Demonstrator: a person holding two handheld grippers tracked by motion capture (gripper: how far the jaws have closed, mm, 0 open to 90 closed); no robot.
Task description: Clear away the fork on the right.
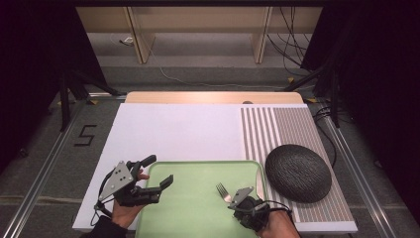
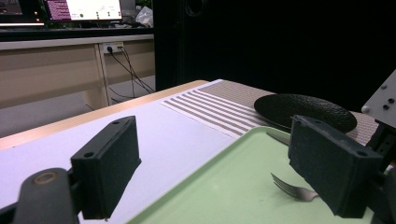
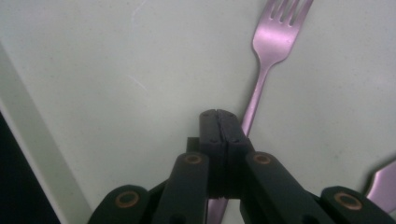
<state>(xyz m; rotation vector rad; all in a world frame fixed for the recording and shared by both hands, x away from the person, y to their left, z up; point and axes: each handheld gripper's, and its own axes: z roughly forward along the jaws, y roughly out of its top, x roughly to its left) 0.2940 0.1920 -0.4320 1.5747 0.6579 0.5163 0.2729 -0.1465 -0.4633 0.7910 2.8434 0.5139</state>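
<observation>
A metal fork (image 1: 223,190) lies on a pale green tray (image 1: 198,218), tines toward the far left. My right gripper (image 1: 232,199) points down at its handle with the jaws pressed together. In the right gripper view the handle runs under the shut jaws of that gripper (image 3: 219,114), and the fork's tines (image 3: 275,37) lie ahead of them. My left gripper (image 1: 159,171) hovers open over the tray's near left corner with nothing between its jaws. In the left gripper view the fork (image 2: 292,189) shows past the gripper's (image 2: 215,172) right jaw.
A black textured plate (image 1: 298,172) sits on a striped placemat (image 1: 277,124) right of the tray. A second utensil (image 3: 385,186) lies on the tray beside the fork. A white board (image 1: 173,129) covers the table beyond the tray.
</observation>
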